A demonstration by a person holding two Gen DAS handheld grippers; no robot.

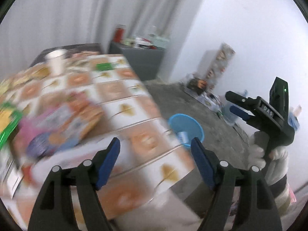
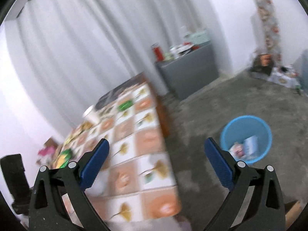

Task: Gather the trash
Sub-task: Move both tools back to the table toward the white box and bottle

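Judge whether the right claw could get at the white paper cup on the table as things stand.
Probably yes: the right claw is open and empty, and the white paper cup stands in the open on the table with nothing between them, though blur limits certainty.

We see bare grey floor [image 2: 221, 104] lying open between the desk [image 2: 146, 144] and the blue bin [image 2: 248, 123], so a gripper has room there. The desk's near end is crowded with blurred packets [image 1: 63, 119], and a white cup [image 1: 56, 61] stands at its far end. A grey cabinet [image 2: 192, 71] blocks the way by the curtain [image 2: 86, 48]
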